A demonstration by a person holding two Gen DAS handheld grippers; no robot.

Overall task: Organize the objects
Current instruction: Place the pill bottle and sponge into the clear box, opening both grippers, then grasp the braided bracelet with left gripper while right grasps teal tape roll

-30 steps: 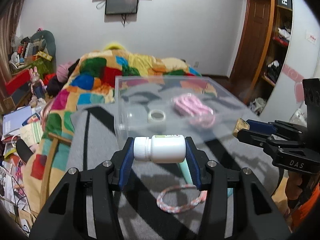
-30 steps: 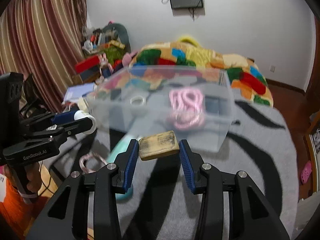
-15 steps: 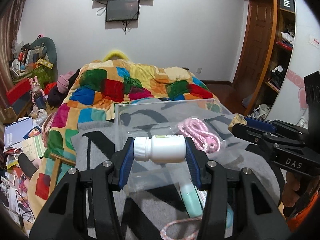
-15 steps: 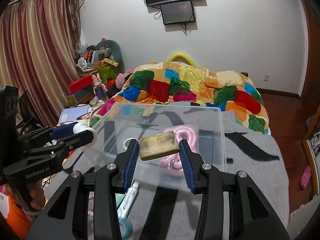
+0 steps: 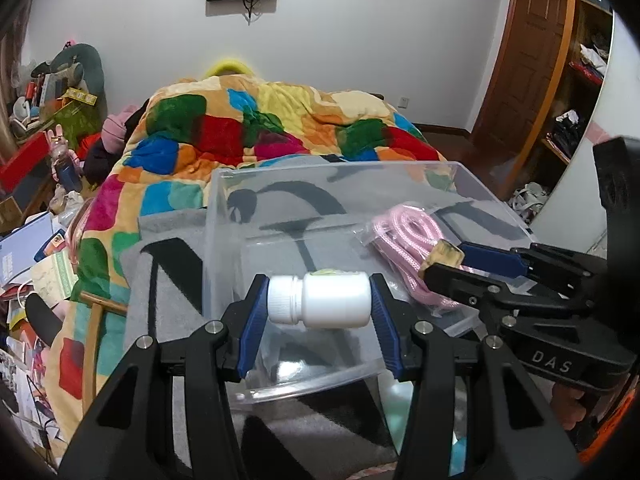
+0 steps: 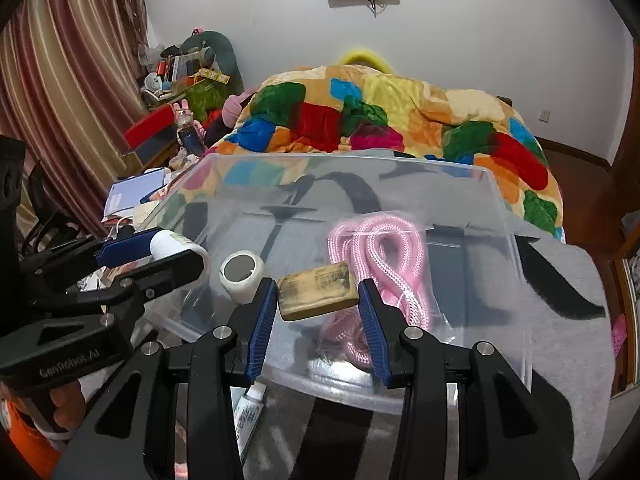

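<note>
Bottle (image 5: 325,299), light, rigid and slick, sits clamped end-to-end in the left gripper (image 5: 318,308), while the right gripper (image 6: 318,300) pinches a stiff tan block (image 6: 318,296) across its ends.

Storage bin (image 6: 496,200) on blanket (image 6: 568,320), bed quilt (image 6: 400,120) behind it; rope coil (image 6: 376,256) in bin, toward its right wall; tape roll (image 6: 242,276) in bin, toward its left wall; bottle (image 5: 320,300) lying sideways above bin's near-left edge; block (image 6: 318,290) above bin's near edge, before rope coil; tube (image 6: 248,412) on blanket, before bin's near wall.
</note>
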